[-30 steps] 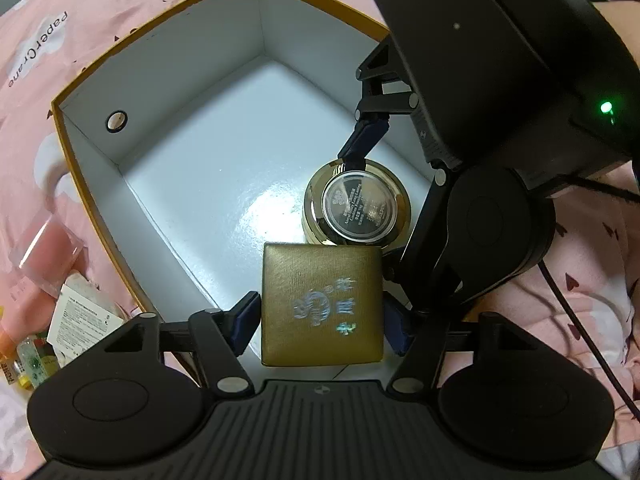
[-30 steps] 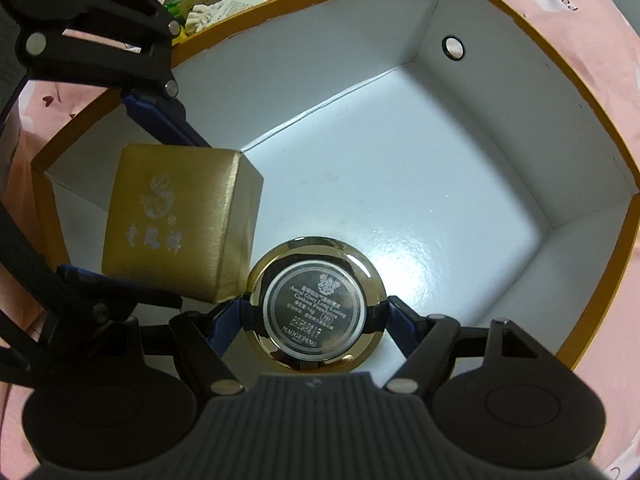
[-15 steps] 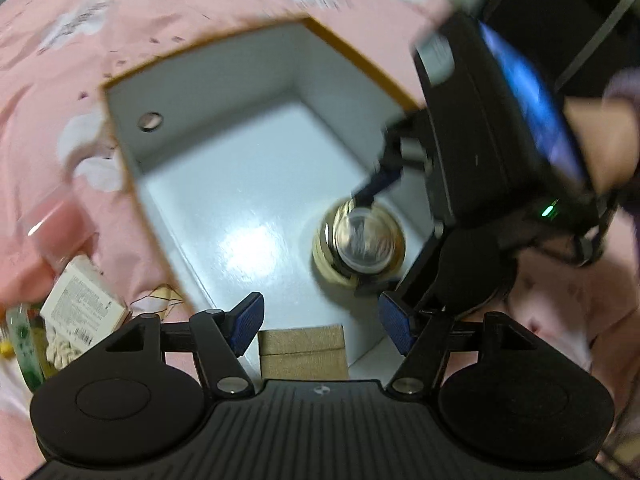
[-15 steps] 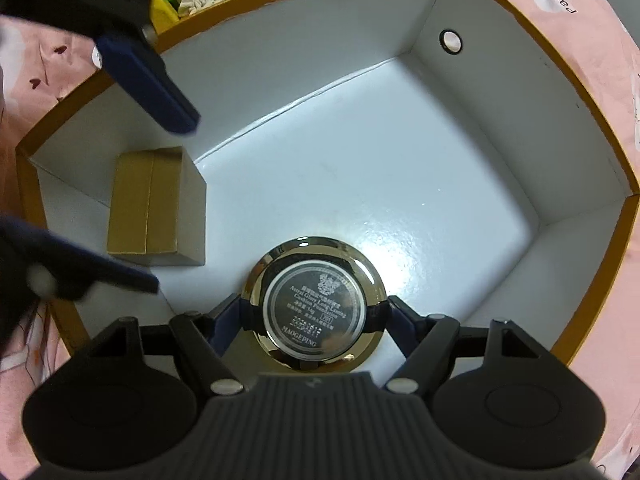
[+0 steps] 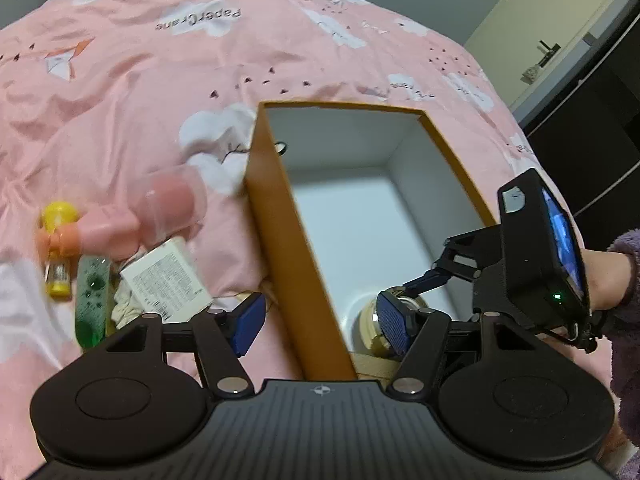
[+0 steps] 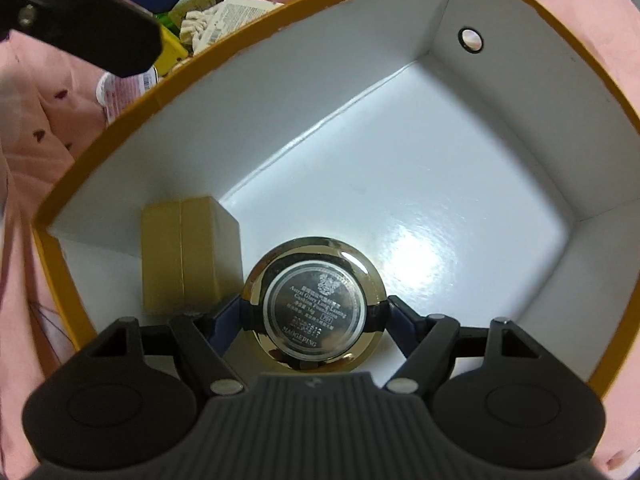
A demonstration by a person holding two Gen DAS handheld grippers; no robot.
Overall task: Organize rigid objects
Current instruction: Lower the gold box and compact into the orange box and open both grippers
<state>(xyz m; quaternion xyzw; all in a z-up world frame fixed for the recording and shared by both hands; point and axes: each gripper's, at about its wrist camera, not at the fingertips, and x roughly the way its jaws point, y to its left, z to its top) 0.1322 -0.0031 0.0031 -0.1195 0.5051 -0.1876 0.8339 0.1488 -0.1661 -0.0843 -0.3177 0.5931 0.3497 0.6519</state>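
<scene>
An open cardboard box [image 5: 280,216], orange outside and white inside, lies on a pink bedspread. My left gripper [image 5: 322,326] hangs open above its left wall, one finger on each side, holding nothing. A small gold case [image 6: 188,252] stands on edge in the box's near-left corner; in the left wrist view only a sliver of the gold case [image 5: 374,364] shows. Beside it sits a round gold compact [image 6: 316,312] on the white floor. My right gripper [image 6: 313,320] points straight down and is shut on the compact, a pad on either side. The same compact [image 5: 368,322] shows partly behind my left finger.
Left of the box lies a pile: a pink tube [image 5: 160,208], a yellow bottle [image 5: 58,248], a green bottle [image 5: 92,292] and a white carton [image 5: 166,276]. A hand in a purple sleeve [image 5: 624,280] holds the right gripper. Dark furniture stands at the far right.
My left gripper let go of the gold case, rose and drew back left over the box wall. The case now stands on edge in the corner. My right gripper kept its hold on the compact.
</scene>
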